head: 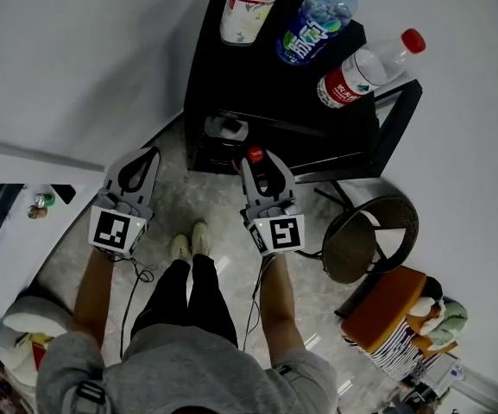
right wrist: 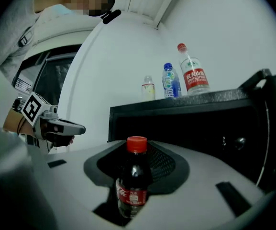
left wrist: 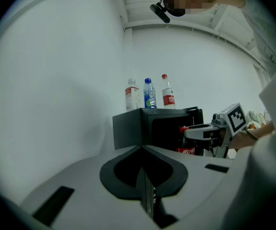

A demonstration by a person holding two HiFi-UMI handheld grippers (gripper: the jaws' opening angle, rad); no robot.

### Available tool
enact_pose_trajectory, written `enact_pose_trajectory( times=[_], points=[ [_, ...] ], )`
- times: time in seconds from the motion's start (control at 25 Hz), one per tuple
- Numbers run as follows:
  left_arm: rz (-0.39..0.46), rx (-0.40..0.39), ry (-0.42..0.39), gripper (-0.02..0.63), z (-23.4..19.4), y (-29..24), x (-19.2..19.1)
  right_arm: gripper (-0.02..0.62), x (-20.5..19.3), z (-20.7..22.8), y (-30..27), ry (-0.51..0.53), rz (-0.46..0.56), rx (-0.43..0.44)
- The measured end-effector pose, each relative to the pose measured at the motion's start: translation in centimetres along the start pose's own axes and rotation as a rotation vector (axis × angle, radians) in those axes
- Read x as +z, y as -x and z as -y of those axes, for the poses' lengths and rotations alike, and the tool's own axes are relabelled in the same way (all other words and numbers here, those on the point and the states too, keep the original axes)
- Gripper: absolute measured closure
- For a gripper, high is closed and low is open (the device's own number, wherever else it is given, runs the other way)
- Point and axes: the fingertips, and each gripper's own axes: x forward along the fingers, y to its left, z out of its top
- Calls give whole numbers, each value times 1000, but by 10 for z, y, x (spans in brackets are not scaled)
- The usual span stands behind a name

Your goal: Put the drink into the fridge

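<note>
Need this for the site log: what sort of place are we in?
Likely a corner of a lived-in room: a small black fridge with water bottles on top, a round chair, marbled floor.

The left forearm (head: 91, 293) and right forearm (head: 280, 304) reach forward side by side. The left hand-held gripper (head: 143, 159) has its jaws pressed together, empty. The right hand-held gripper (head: 261, 164) clamps an upright cola bottle (right wrist: 134, 178).

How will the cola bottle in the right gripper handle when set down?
The cola bottle looks dark nearly to its neck, so probably full and heavy for its size. Tall and narrow, it may tip if the right gripper releases it tilted. Smooth and round, it would likely roll if it falls.
</note>
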Motion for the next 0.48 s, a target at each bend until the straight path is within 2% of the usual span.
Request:
enact_pose_trajectory(
  times=[0.48],
  points=[
    [-33,75,3,601,-16,-15,-86,451,-82,3,-65,18,23,81]
  ],
)
